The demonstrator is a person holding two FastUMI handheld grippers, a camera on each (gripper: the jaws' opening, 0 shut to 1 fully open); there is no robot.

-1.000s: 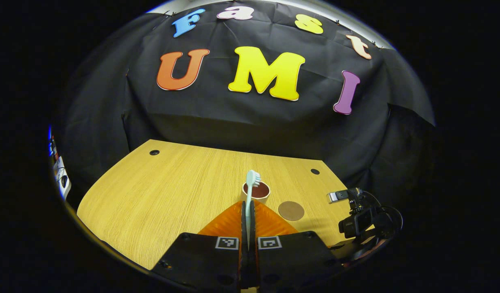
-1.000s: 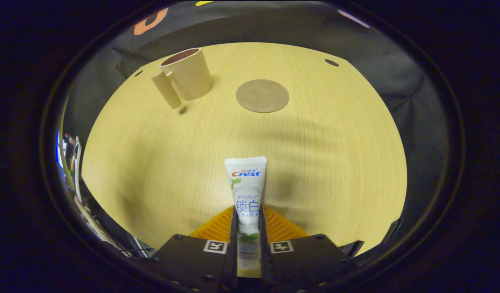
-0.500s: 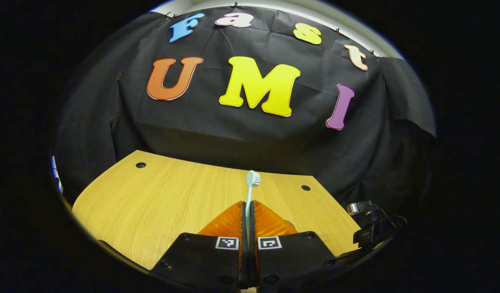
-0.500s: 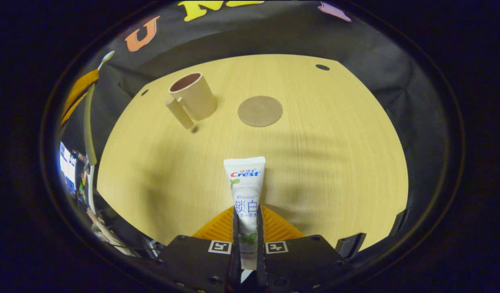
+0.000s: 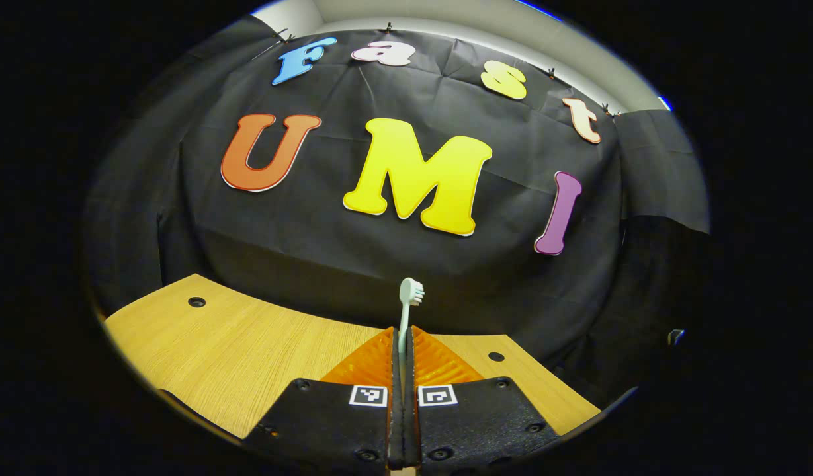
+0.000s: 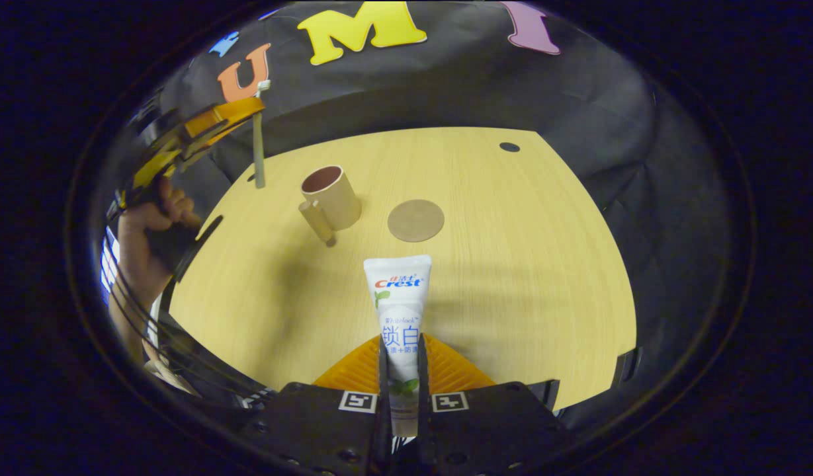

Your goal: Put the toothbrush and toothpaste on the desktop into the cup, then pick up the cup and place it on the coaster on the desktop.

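Both claws rose: left claw clamps toothbrush (brush-head up), right claw clamps toothpaste

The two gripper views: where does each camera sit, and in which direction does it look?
Left gripper view: rides on the left tongs, raised, facing the booth wall over the desk; its fingers clamp the toothbrush.
Right gripper view: rides on the right tongs, looking down at the cup and coaster; its fingers clamp the toothpaste tube; a hand shows.
Shared: desk, toothbrush, left tongs.
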